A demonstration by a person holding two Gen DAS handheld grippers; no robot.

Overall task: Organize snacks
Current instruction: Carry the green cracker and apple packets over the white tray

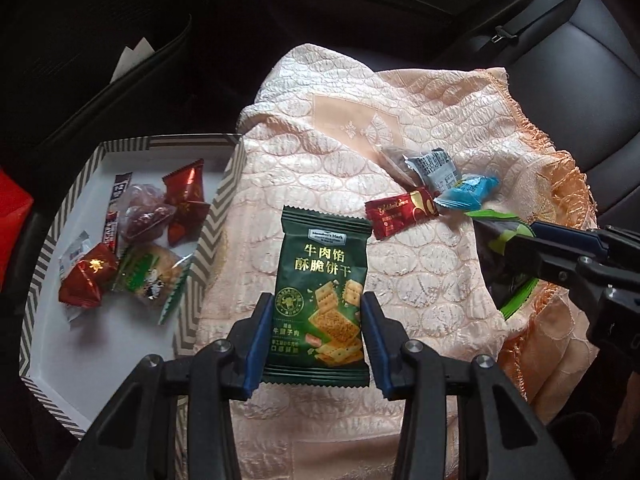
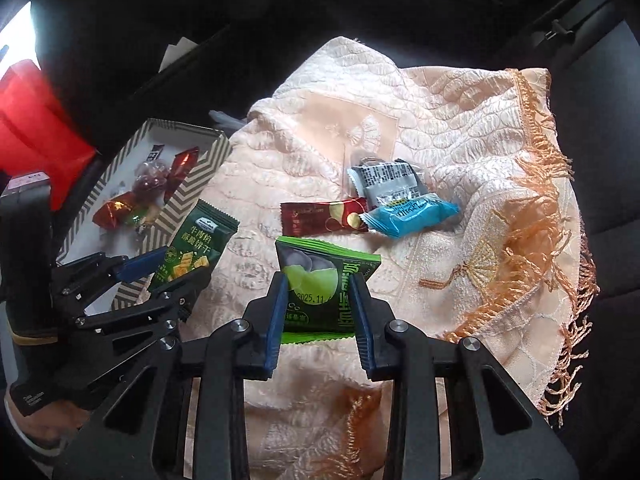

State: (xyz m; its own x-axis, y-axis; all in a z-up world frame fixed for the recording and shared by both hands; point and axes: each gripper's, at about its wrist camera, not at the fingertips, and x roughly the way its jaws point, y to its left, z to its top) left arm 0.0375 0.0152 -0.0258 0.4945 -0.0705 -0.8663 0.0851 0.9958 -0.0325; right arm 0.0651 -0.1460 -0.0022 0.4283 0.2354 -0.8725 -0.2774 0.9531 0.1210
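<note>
Car-seat cloth (image 1: 420,148); both claws gripping snack packets.

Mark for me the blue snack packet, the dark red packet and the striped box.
blue snack packet (image 2: 412,214), right wrist view, middle of wrapper.
dark red packet (image 2: 320,216), right wrist view, middle of wrapper.
striped box (image 1: 218,216), left wrist view, its right wall.

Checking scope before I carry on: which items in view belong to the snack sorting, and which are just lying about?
Job:
- dark green cracker packet, in left gripper
- bright green packet, in right gripper
- red packet, blue packet, grey packet on the cloth
- patterned box with sorted snacks

Lying about:
- peach fringed cloth
- red bag
</note>
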